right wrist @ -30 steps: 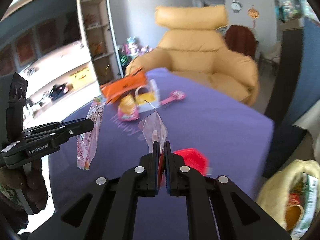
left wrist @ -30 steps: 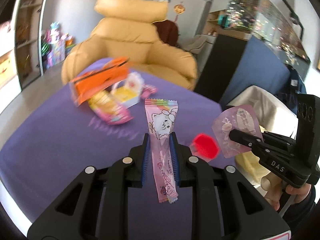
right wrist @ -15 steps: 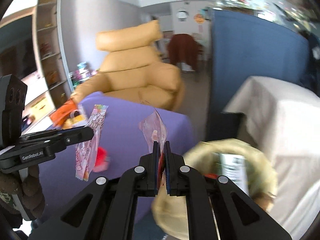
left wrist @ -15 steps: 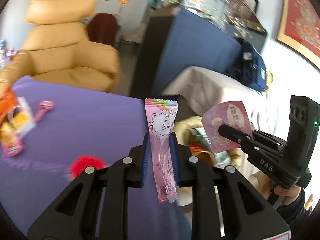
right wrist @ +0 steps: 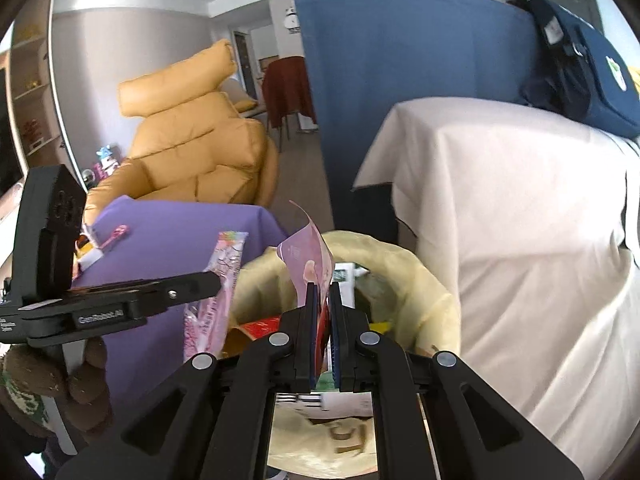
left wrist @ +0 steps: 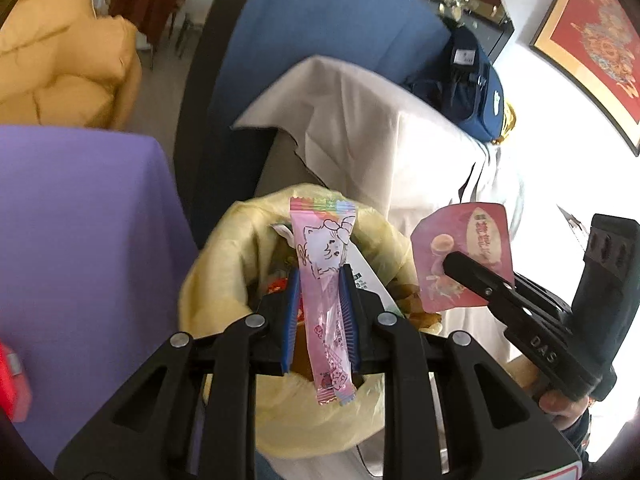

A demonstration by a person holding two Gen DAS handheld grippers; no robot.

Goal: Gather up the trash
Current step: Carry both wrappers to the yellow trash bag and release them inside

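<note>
My left gripper (left wrist: pixel 320 280) is shut on a long pink candy wrapper (left wrist: pixel 322 276) with a cartoon cat, held upright over the open yellow trash bag (left wrist: pixel 224 272). My right gripper (right wrist: pixel 323 290) is shut on a flat pink snack packet (right wrist: pixel 308 258), held above the same bag (right wrist: pixel 420 280). The packet (left wrist: pixel 464 256) and right gripper also show at the right of the left wrist view. The left gripper with its wrapper (right wrist: pixel 216 292) shows at the left of the right wrist view. The bag holds several wrappers and boxes.
The purple table (left wrist: pixel 80 220) lies to the left, with a red piece (left wrist: pixel 12 384) near its front edge and more wrappers (right wrist: pixel 116 234) farther back. A white-draped surface (right wrist: pixel 520 208) with a blue bag (right wrist: pixel 580 64) stands right. A yellow armchair (right wrist: pixel 192 144) is behind.
Both grippers have swung right from over the purple table to above the yellow trash bag, still holding their wrappers. The bag now fills the middle of both views.
</note>
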